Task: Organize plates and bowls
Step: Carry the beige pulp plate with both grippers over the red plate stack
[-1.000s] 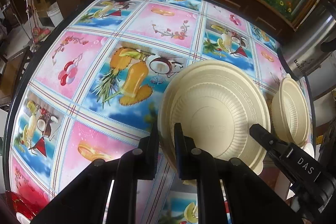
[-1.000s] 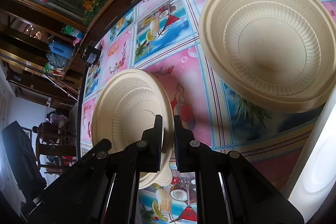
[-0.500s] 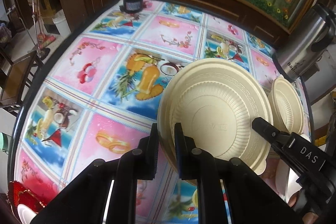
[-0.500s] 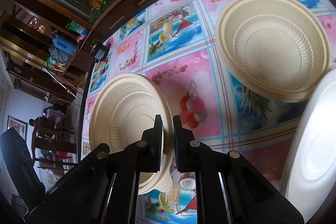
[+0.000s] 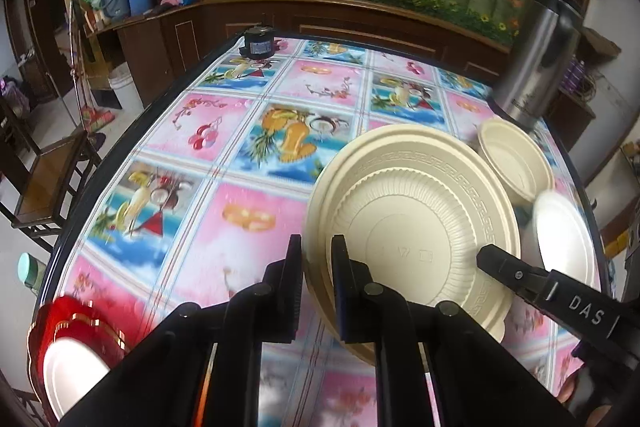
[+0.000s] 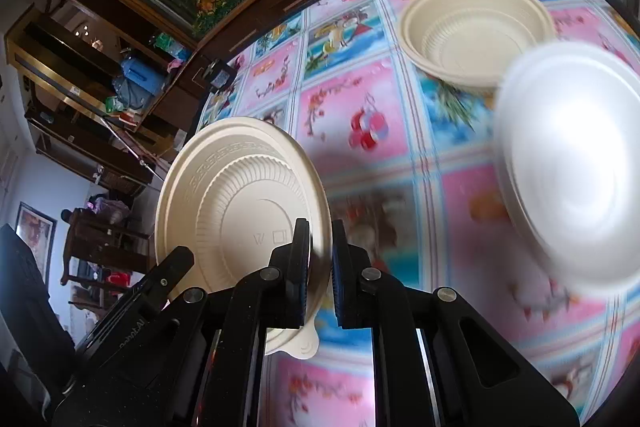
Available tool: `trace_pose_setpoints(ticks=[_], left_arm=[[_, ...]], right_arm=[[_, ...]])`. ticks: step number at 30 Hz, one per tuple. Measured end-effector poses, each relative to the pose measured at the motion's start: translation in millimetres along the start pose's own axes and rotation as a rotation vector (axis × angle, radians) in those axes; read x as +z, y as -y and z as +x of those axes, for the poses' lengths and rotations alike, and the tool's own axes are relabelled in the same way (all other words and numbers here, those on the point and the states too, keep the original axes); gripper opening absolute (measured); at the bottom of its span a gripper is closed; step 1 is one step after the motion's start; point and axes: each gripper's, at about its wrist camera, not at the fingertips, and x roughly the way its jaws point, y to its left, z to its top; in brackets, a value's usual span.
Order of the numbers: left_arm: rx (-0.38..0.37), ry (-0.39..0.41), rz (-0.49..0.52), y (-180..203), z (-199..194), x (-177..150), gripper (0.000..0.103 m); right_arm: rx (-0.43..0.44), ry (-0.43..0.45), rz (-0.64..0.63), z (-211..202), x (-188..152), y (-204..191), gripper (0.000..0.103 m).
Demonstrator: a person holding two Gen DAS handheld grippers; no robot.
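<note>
My left gripper (image 5: 317, 267) is shut on the left rim of a cream ribbed plate (image 5: 412, 223), held tilted above the table. My right gripper (image 6: 320, 259) is shut on the opposite rim of the same plate (image 6: 236, 203); its finger shows in the left wrist view (image 5: 504, 267). A cream bowl (image 5: 512, 159) sits on the table at the far right, also in the right wrist view (image 6: 476, 31). A white plate (image 5: 564, 239) lies beside it, blurred in the right wrist view (image 6: 572, 163).
A steel thermos (image 5: 540, 63) stands behind the bowl. A red-rimmed dish (image 5: 68, 355) sits at the table's near-left corner. A small black device (image 5: 258, 43) is at the far edge. The table (image 5: 248, 227) has a fruit-print cloth. A wooden chair (image 5: 48, 179) stands left.
Both grippers have lifted the cream plate higher and pulled back from the table. The white plate and the red-rimmed dish have come into view.
</note>
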Motion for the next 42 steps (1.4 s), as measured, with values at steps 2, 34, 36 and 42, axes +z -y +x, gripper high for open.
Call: trace_pose_setpoints(ticks=[2,34,36,42], left_arm=[[-0.008,0.008,0.002,-1.8,-8.2,-10.8,0.012],[-0.002,0.177,-0.028,-66.0,-96.6,-82.3,0.012],[-0.003,0.179,-0.039,-72.4,-98.5,-84.0,0.012],[0.005,0.180,-0.070,-94.4,-102.3,-90.6,0.012]], right_arm=[[0.007,0.001,0.001,-10.1,-12.0,1.8,0.009],[0.042,0.011,-0.154,-64.8,-99.7,-58.5,0.009],[0.041,0.012,-0.164,-64.3,-102.8,-64.1,0.009],[0.038,0.004,-0.202,-57.0,-115.2,-83.2,0.009]])
